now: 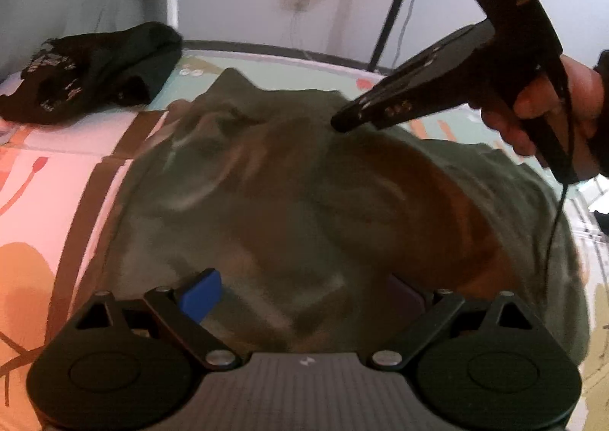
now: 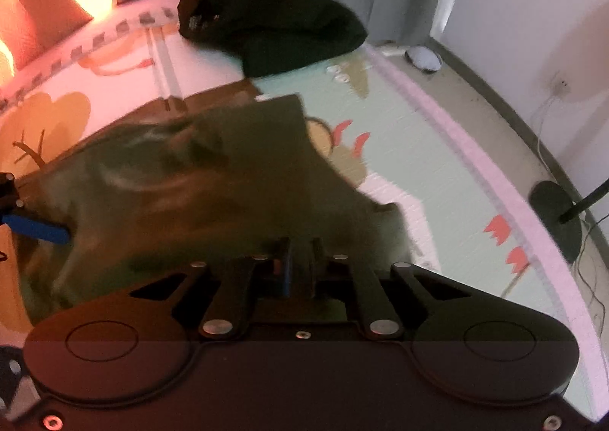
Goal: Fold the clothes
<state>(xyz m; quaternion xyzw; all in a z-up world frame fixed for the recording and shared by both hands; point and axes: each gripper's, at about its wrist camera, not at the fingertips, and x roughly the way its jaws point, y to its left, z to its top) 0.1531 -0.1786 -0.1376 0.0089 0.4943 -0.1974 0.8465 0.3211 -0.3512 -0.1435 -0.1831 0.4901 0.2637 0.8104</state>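
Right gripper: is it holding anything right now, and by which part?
The right gripper is shut and appears to pinch the olive garment at a raised fold near its edge. Blur leaves the grip itself not fully certain.

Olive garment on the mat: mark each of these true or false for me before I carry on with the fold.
1. The olive garment lies on a patterned play mat. True.
2. The black garment lies on top of the olive one. False: it sits apart, farther back on the mat.
3. The right gripper has its fingers close together. True.
4. The left gripper is clamped shut. False: its fingers stand wide apart over the olive cloth.
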